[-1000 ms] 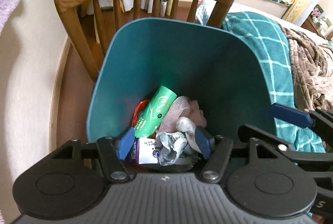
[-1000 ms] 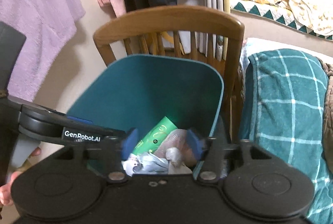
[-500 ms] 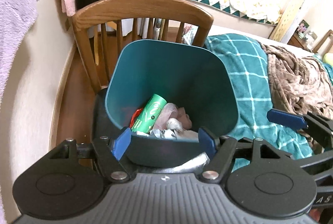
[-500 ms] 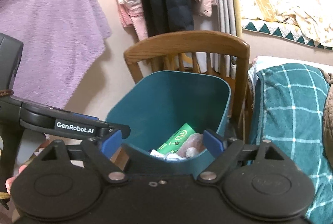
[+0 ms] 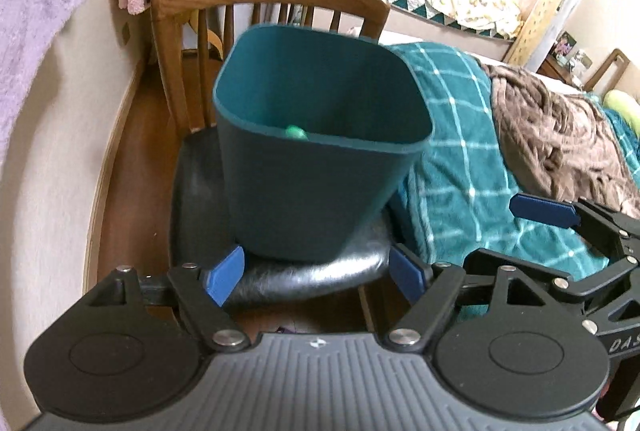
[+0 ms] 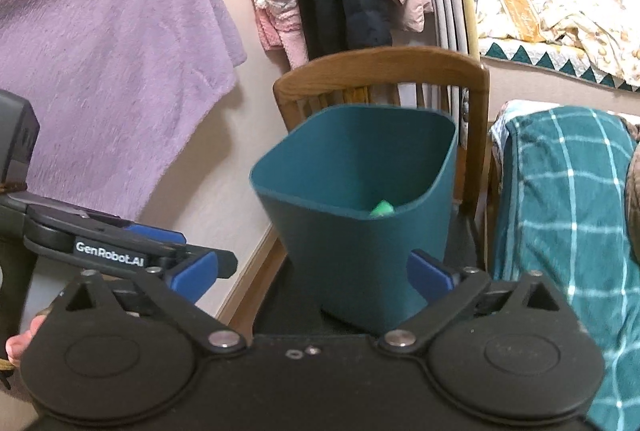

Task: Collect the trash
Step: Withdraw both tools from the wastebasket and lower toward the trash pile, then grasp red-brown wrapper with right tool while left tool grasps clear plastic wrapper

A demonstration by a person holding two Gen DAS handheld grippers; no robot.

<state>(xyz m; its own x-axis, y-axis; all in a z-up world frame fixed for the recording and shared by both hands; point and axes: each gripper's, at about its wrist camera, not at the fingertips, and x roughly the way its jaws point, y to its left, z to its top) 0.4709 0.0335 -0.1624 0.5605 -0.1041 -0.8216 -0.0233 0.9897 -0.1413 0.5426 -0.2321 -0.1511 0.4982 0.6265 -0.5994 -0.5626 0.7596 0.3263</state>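
Here, brown blanket (image 5: 552, 119) left view, purple fleece (image 6: 100, 43) right view.

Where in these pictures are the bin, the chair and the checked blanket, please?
bin (image 5: 312, 191): left wrist view, on its outer front wall.
chair (image 6: 380, 65): right wrist view, on its wooden top rail.
checked blanket (image 5: 460, 167): left wrist view, on the teal cloth right of the bin.

The left wrist view looks forward and steeply down over its own fingers (image 5: 226, 275) at the teal bin (image 5: 316, 191) on the chair (image 5: 276, 283), near the seat's front edge. The right wrist view sits further right, aimed less steeply, taking in the wall clothes (image 6: 108, 43). Both share the bin (image 6: 360, 255), chair back (image 6: 380, 67) and checked blanket (image 6: 560, 199).
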